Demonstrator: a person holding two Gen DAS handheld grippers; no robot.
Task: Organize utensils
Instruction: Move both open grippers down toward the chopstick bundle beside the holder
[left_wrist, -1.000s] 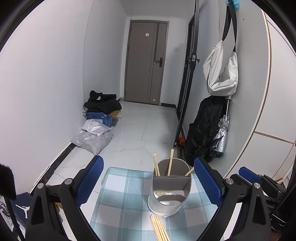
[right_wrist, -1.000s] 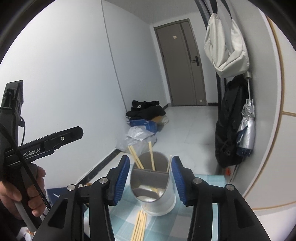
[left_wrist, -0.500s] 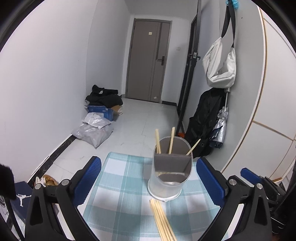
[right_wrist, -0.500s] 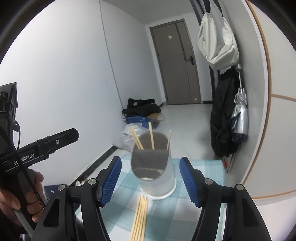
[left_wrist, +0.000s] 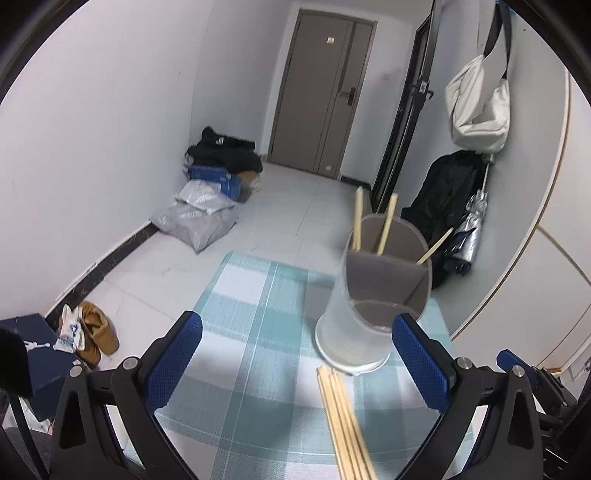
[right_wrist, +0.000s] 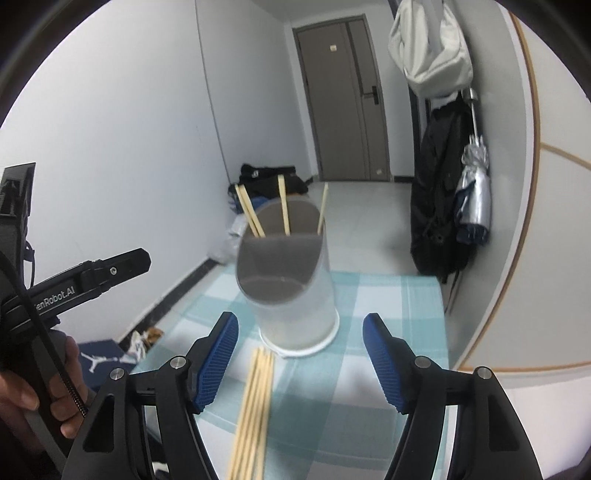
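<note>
Both grippers have sunk toward the chopsticks (right_wrist: 255, 402) — left gripper (left_wrist: 295, 365) open, right gripper (right_wrist: 299, 356) opening, empty

Counting one divided holder (left_wrist: 369, 317) standing just ahead of the jaws, with four upright chopsticks (right_wrist: 283, 206) leaning in it, two of them paired. Counting one bundle of loose chopsticks (left_wrist: 343, 413) lying below the gap between the jaws, four or five, too blurred to settle. Counting one checked cloth (left_wrist: 258, 332) and two grippers: left gripper (left_wrist: 295, 321) gaping, right gripper (right_wrist: 300, 332) with jaws opening, both pressing on nothing.
</note>
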